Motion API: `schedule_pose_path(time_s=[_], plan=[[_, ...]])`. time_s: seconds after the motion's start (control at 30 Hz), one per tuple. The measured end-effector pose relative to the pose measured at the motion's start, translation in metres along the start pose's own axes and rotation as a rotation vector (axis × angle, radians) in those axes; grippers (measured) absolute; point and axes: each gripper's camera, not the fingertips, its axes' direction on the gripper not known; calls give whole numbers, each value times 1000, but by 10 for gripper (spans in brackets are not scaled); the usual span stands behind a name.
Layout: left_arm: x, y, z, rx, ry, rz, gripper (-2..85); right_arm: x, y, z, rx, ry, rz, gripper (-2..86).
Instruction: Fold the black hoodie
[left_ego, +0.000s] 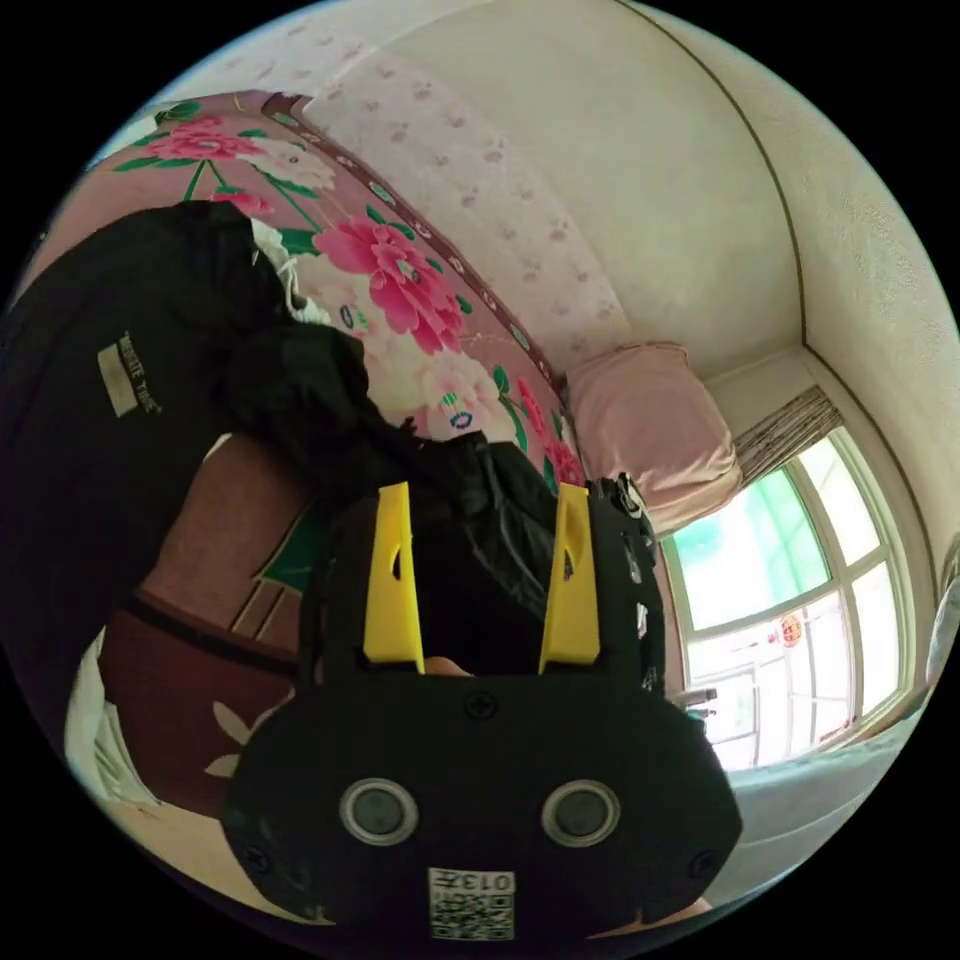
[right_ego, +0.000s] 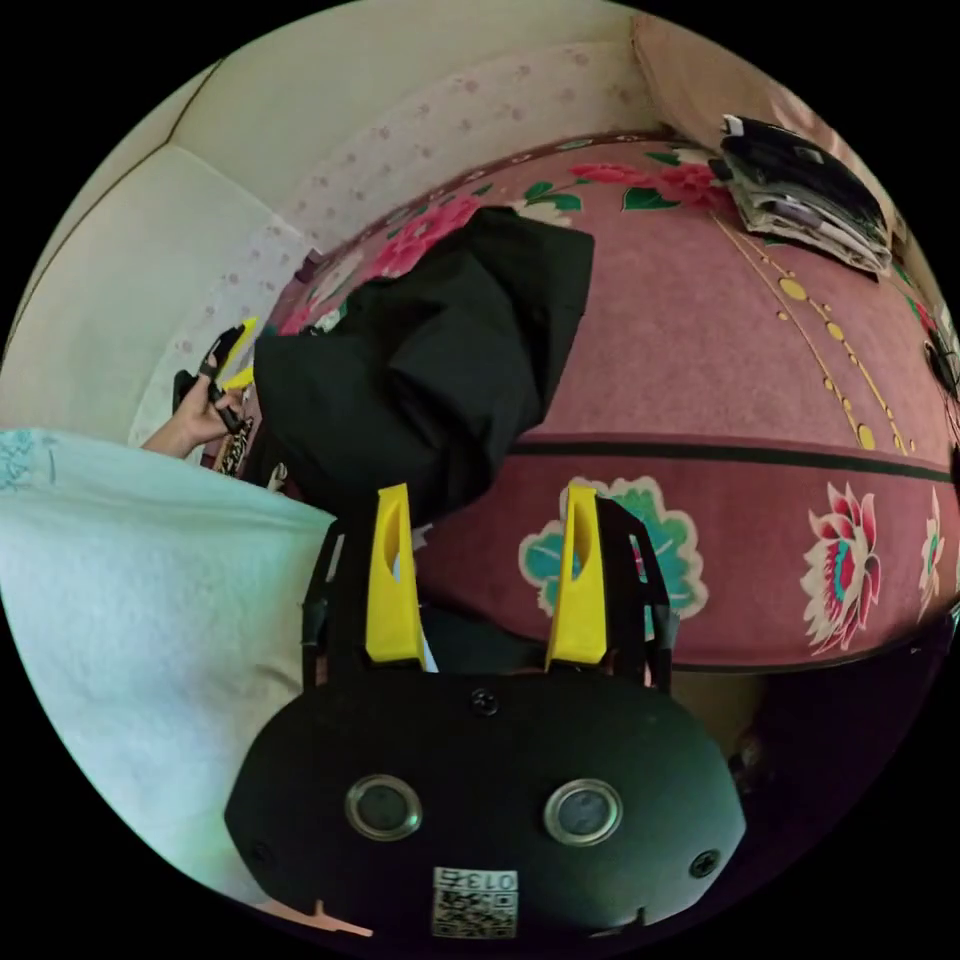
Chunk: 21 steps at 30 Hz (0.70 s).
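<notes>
Floral bedspread (right_ego: 760, 380), pink pillow (left_ego: 655, 425), window (left_ego: 790, 610)

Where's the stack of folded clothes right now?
In the right gripper view, the folded stack lies at upper right on the floral bedspread, well beyond the black hoodie.

Daylight enters through the window (left_ego: 800, 600) in the left gripper view, where the panes are overexposed and nearly white; walls near it are evenly lit, no hard shadows. The black hoodie (left_ego: 90, 420) reads as an almost featureless dark mass, folds barely resolved, same in the right gripper view; the yellow jaws and the floral bedspread (right_ego: 720, 330) stay sharp and saturated. Both views show strong fisheye bending toward the circular black border; straight edges curve, detail softens slightly at the rim.
</notes>
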Motion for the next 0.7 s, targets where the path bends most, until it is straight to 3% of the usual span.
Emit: schedule_pose_path(time_s=[0.07,0.2,0.37,0.47,0.53,0.7], plan=[[-7,-3,7,-96,-1,20,209,-13,-7,19,-14,-9,0,203],[-2,-4,51,-389,196,74,234,-17,-42,70,-103,-38,50,189],[51,7,135,-677,334,261,263,6,-68,101,-225,-304,231,107],[82,12,169,-797,343,403,231,-26,-85,84,-259,-200,100,80],[91,7,183,-877,306,489,67,-63,-96,68,-260,-87,-38,59],[90,-27,176,-955,540,434,20,-119,-97,34,-215,52,-215,59]])
